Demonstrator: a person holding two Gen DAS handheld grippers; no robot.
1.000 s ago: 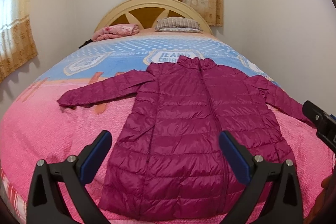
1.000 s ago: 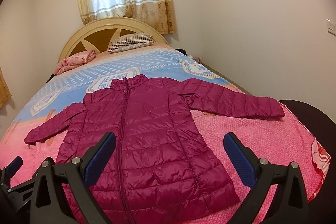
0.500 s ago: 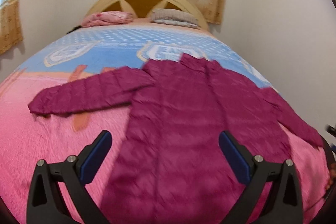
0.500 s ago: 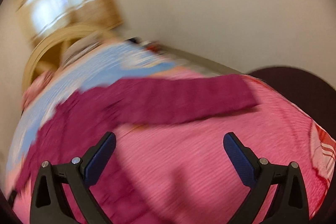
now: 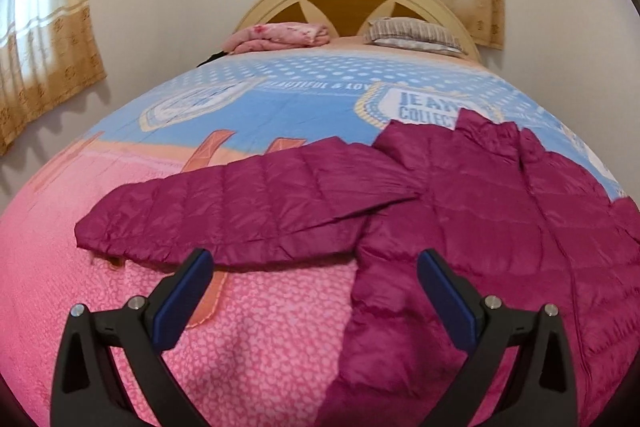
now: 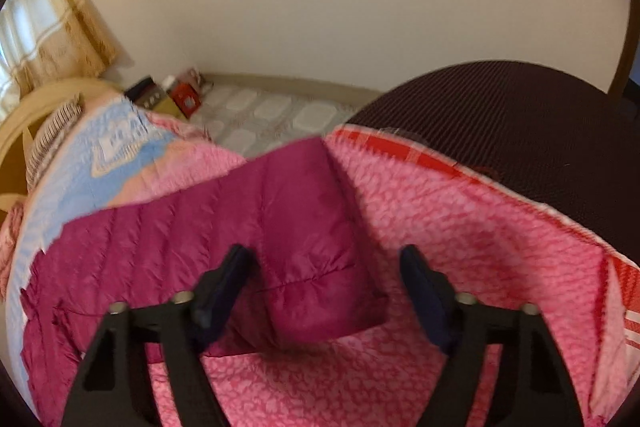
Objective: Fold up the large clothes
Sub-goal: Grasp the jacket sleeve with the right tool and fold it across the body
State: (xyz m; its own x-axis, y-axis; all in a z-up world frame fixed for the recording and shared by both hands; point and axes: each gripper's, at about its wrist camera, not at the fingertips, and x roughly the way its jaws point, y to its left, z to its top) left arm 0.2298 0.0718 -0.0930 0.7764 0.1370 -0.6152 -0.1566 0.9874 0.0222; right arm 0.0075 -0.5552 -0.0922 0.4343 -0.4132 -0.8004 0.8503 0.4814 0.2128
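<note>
A magenta quilted puffer jacket (image 5: 500, 219) lies flat, front up, on the bed. Its one sleeve (image 5: 240, 211) stretches out to the left in the left wrist view. My left gripper (image 5: 316, 275) hangs open just short of that sleeve's lower edge, with nothing between its blue pads. The other sleeve (image 6: 288, 227) fills the right wrist view, cuff end nearest. My right gripper (image 6: 326, 269) straddles this cuff and its jaws are closing. The cuff lies between the pads, which do not press on it.
The pink and blue bedspread (image 5: 260, 347) covers the bed. A folded pink blanket (image 5: 280, 35) and a striped pillow (image 5: 412, 33) lie by the headboard. A dark round chair seat (image 6: 520, 131) stands at the bed's corner. Boxes (image 6: 176, 95) sit on the floor by the wall.
Both grippers have moved apart and dropped toward the bed, the left toward one sleeve, the right onto the other cuff. The right gripper's jaws have narrowed. The jacket has not moved.
</note>
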